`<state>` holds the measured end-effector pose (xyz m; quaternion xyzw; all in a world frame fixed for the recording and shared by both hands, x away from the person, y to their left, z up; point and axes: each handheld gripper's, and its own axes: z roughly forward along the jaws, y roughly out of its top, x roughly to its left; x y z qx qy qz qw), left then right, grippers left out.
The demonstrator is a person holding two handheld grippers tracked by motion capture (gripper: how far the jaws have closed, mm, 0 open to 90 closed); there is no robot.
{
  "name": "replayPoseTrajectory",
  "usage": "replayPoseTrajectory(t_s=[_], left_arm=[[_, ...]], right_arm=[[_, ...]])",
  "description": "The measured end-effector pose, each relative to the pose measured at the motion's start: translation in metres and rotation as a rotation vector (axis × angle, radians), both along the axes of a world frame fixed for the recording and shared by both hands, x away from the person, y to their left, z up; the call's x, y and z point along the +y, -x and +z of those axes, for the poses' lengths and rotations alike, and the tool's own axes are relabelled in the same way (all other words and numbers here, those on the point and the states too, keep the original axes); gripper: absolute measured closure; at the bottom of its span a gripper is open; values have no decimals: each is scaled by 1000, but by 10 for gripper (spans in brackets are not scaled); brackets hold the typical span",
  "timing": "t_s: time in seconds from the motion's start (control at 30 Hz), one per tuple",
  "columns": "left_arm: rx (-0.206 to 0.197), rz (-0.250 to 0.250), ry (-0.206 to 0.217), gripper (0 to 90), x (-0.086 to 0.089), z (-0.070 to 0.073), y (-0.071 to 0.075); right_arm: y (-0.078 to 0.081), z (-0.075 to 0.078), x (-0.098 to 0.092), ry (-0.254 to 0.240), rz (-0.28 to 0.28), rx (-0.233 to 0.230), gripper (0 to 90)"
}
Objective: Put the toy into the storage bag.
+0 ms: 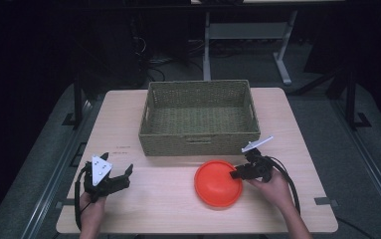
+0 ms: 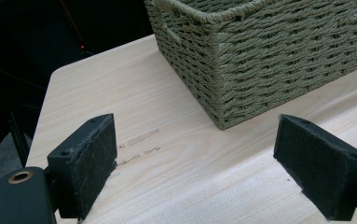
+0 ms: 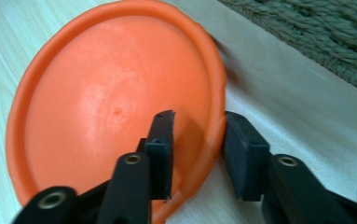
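An orange round plate (image 1: 218, 183) lies flat on the wooden table (image 1: 163, 211), in front of the woven basket (image 1: 198, 138). My right gripper (image 1: 237, 174) is at the plate's right edge. In the right gripper view its jaws straddle the rim of the plate (image 3: 115, 107): one pad sits inside the dish with a gap to the rim, and the other rests against the outside, so the right gripper (image 3: 197, 128) is open around the rim. My left gripper (image 1: 118, 163) rests at the front left of the table. The left gripper (image 2: 195, 135) is open wide with nothing between its pads.
The empty olive-green basket (image 2: 269, 60) stands at the middle back of the table, with its near corner ahead of the left gripper. Bare table (image 2: 167, 154) lies between the left gripper and the plate. Table legs and cables stand on the dark floor beyond.
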<state>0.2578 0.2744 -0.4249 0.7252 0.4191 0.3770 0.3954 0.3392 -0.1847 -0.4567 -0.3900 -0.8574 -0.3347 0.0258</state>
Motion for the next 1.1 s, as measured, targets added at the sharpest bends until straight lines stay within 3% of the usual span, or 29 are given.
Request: replayPoseTrajectory(t_s=[0.13, 0.2, 0.4, 0.6, 0.97, 1.1], left_arm=[[-4, 1, -1, 127, 0, 0, 0], [-3, 0, -3, 128, 0, 0, 0], [-1, -1, -7, 128, 0, 0, 0], [-4, 6, 1, 127, 1, 0, 0], [-5, 5, 0, 128, 1, 1, 1], [-6, 4, -4, 127, 0, 0, 1]], right_arm=[[-1, 1, -2, -19, -5, 7, 709], [1, 6, -4, -49, -13, 5, 756], [5, 19, -6, -76, -4, -9, 804], [11, 36, 5, -46, 22, -68, 817], [20, 72, 12, -42, 74, -121, 820], [21, 77, 11, -42, 81, -127, 820]])
